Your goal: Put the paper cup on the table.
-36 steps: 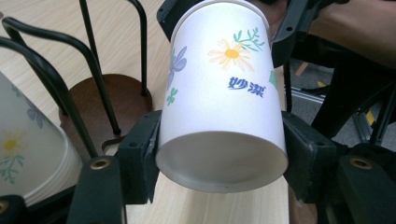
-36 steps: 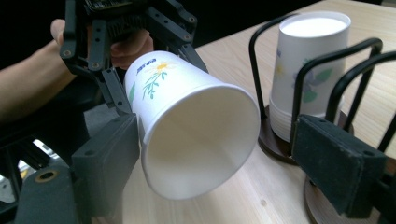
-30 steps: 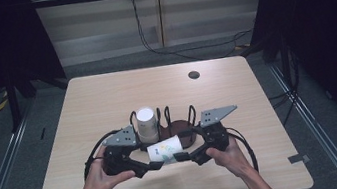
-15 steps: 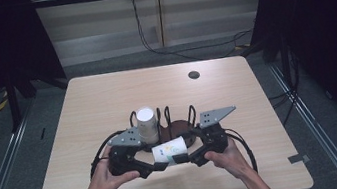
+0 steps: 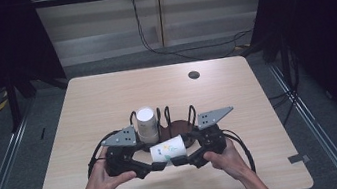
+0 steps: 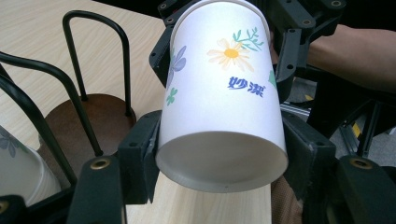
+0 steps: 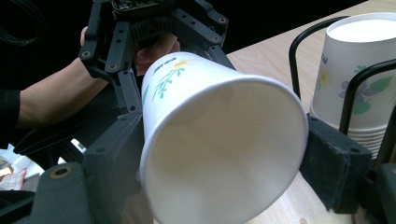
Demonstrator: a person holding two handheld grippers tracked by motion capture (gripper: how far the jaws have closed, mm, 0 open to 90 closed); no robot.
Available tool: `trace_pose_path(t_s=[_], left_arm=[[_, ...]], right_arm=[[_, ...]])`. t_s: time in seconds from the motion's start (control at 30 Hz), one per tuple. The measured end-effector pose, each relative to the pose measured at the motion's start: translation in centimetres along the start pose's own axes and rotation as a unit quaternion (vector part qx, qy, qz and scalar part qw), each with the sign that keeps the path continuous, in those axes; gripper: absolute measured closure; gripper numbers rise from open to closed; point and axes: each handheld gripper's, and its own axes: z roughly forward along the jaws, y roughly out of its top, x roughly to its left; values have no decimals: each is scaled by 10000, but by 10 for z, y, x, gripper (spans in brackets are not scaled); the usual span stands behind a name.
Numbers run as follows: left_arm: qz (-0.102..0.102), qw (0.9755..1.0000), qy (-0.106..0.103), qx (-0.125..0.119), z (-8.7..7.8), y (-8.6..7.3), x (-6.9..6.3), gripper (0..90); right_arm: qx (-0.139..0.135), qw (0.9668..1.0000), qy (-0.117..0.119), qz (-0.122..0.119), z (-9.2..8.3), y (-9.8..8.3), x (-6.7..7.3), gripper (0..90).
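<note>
Item: paper cup [image 5: 168, 150], lying on its side in the lower middle of the high view, long axis running left to right between both hands, above the table [image 5: 257, 91].

Left tongs [image 5: 158, 165]: closed on the cup's narrow base end; we see the pads pressing its sides in the left gripper view.

Right tongs [image 5: 179, 161]: astride the wide mouth end, jaws have just been closing with the cup between them; the pads [image 7: 334, 170] appear to be touching the rim. We judge both hands equally near.

Behind, upper middle: wire rack [image 5: 180, 118] with a stack of cups [image 5: 146, 124] in its left bay.

Hidden: the rack's base partly behind the cup; the firmness of the right grip is unclear.
</note>
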Motion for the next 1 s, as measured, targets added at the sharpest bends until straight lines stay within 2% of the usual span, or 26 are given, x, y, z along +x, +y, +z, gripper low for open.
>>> trace_pose_path(t_s=[0.17, 0.2, 0.4, 1.0], left_arm=[[-41, 9999, -67, 69, 1, -3, 3, 373], [-61, 9998, -92, 173, 4, -4, 4, 373], [-91, 9994, -42, 345, 10, -6, 6, 363], [-168, 9989, -50, 441, 14, -9, 9, 324]], right_arm=[[-8, 10000, 14, 2, -1, 0, -1, 233], [-27, 10000, 10, 4, -2, 1, -1, 245], [0, 10000, -47, 24, -2, -2, -4, 257], [-39, 10000, 27, 32, -4, 0, -4, 335]])
